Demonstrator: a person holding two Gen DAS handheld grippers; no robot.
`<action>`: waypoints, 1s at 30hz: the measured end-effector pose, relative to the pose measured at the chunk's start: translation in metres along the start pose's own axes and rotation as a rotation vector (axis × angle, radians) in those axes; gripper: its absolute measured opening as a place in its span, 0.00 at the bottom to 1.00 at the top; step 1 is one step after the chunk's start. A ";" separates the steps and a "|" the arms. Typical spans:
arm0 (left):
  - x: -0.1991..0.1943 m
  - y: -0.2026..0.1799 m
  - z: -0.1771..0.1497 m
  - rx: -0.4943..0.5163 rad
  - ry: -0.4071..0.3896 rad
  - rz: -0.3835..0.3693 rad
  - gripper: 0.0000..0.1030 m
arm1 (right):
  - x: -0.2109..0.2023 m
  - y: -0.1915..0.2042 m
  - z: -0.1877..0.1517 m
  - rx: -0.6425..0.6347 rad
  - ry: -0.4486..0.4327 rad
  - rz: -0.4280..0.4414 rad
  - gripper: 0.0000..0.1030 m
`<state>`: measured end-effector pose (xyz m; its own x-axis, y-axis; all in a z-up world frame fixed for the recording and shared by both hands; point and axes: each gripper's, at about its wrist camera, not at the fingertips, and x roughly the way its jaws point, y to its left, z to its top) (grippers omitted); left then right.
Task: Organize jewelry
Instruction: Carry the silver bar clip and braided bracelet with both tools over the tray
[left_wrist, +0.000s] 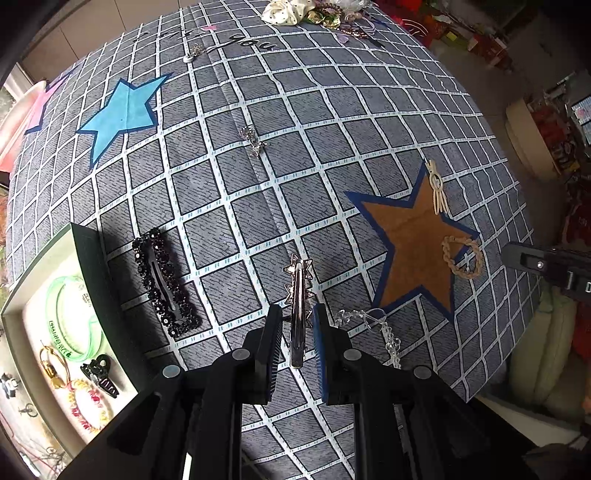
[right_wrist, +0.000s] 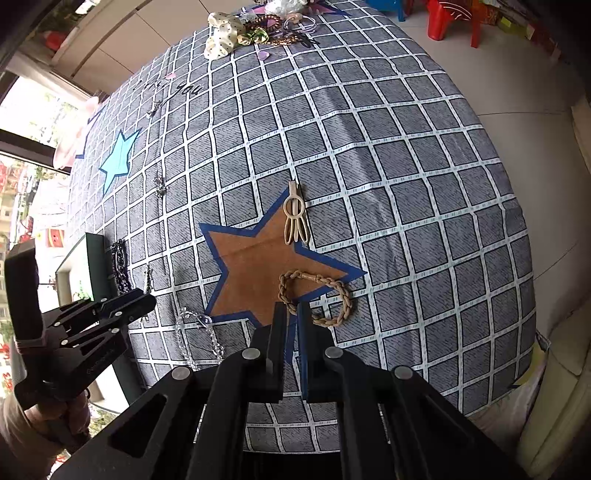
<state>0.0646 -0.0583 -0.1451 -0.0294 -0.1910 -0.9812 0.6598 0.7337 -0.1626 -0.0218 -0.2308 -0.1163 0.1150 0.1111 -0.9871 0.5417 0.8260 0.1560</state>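
Silver hair clip (left_wrist: 300, 302): slim metal bar with star shapes along it, lying flat on the checked cloth, pointing away, between the fingers of the left hand-held gripper (left_wrist: 297, 334). Black beaded clip (left_wrist: 165, 282): long, lying flat just beside the box (left_wrist: 90, 266). Box holds a green bangle (left_wrist: 72, 317), a gold ring-shaped piece (left_wrist: 51, 367), a small black claw clip (left_wrist: 99, 373) and a floral band (left_wrist: 88, 406). Clear bead bracelet (left_wrist: 384, 328) near the brown star. Braided tan bracelet (right_wrist: 316, 299) and a cream clip (right_wrist: 294, 218) lie on that star. Further pieces heaped at the far edge (right_wrist: 255, 29).
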 end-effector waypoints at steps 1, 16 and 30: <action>-0.003 0.003 -0.001 -0.003 -0.004 -0.002 0.23 | 0.006 -0.001 0.001 0.001 0.022 0.007 0.06; -0.015 0.015 -0.022 -0.016 -0.009 0.011 0.23 | 0.069 0.036 -0.003 -0.220 0.085 -0.156 0.06; -0.041 0.045 -0.030 -0.087 -0.077 -0.018 0.23 | -0.007 0.025 0.015 -0.076 0.016 0.101 0.06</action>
<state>0.0732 0.0023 -0.1151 0.0190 -0.2517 -0.9676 0.5922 0.7826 -0.1919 0.0035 -0.2191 -0.1052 0.1524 0.2039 -0.9671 0.4634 0.8495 0.2521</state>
